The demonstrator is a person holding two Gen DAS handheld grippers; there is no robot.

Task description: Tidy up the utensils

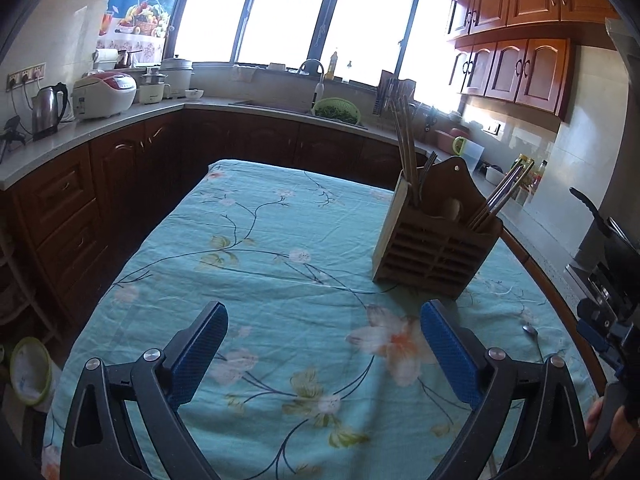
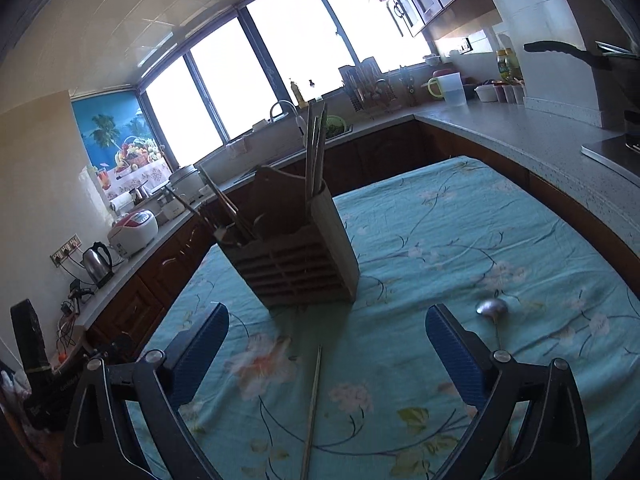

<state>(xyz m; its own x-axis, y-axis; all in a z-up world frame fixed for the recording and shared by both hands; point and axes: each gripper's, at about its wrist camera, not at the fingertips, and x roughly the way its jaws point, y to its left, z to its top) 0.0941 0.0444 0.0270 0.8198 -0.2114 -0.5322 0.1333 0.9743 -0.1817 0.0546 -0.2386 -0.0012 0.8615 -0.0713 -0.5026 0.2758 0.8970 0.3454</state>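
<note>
A wooden utensil holder (image 1: 436,248) stands on the floral teal tablecloth (image 1: 260,280), with chopsticks (image 1: 404,144) and other utensils upright in its compartments. It also shows in the right wrist view (image 2: 296,256). My left gripper (image 1: 324,320) is open and empty above the cloth, left of and nearer than the holder. My right gripper (image 2: 326,322) is open and empty; a single chopstick (image 2: 312,412) lies on the cloth between its fingers. A metal spoon (image 2: 493,309) lies just right of its right finger; its bowl shows in the left wrist view (image 1: 531,330).
Kitchen counters (image 1: 120,120) run around the table with a kettle (image 1: 46,110), rice cooker (image 1: 105,94) and a sink with a green colander (image 1: 336,110). A pan handle (image 2: 560,50) juts out over the right counter. The right gripper's body (image 1: 612,320) shows at the left view's right edge.
</note>
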